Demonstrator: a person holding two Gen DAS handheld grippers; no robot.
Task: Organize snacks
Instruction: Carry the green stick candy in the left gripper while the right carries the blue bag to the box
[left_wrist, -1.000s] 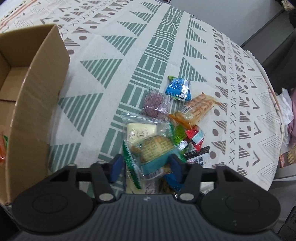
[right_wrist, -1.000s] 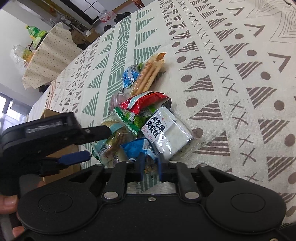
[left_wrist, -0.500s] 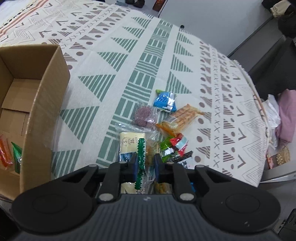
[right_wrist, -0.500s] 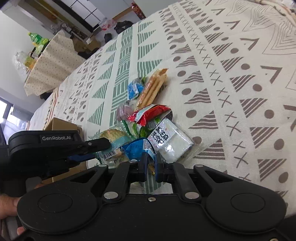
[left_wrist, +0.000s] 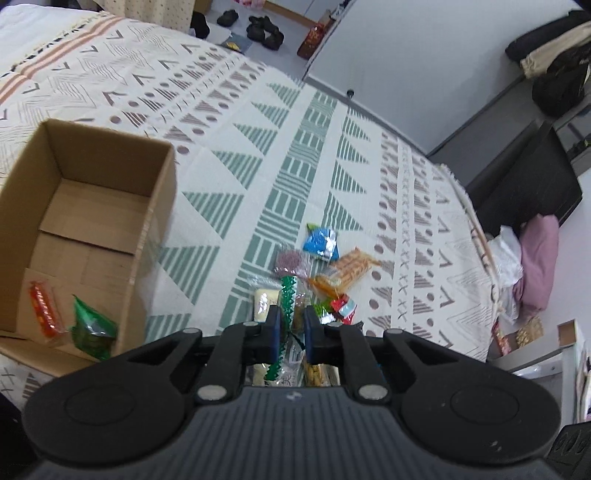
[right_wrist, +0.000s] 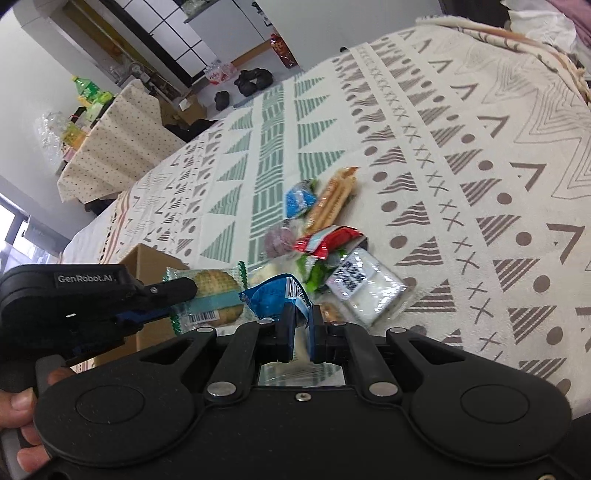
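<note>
My left gripper (left_wrist: 291, 332) is shut on a cookie packet (left_wrist: 288, 295) with a green serrated edge, held above the snack pile. From the right wrist view the same left gripper (right_wrist: 181, 301) clamps that cookie packet (right_wrist: 214, 291) from the left. My right gripper (right_wrist: 301, 325) is shut on a blue snack packet (right_wrist: 277, 293), also lifted. Below on the patterned cloth lie a small blue packet (left_wrist: 321, 243), wafer sticks (left_wrist: 347, 269), a purple snack (left_wrist: 291, 262), a red packet (right_wrist: 328, 236) and a white packet (right_wrist: 365, 284).
An open cardboard box (left_wrist: 155, 206) stands left of the pile, holding an orange snack (left_wrist: 42, 310) and a green packet (left_wrist: 92, 325). The cloth's edge (left_wrist: 476, 236) drops off at the right. A hand (right_wrist: 22, 424) holds the left gripper's handle.
The left jaws closed on the cookie packet and lifted it off the pile. The right gripper rose with the blue packet. Both views now look from higher up.
</note>
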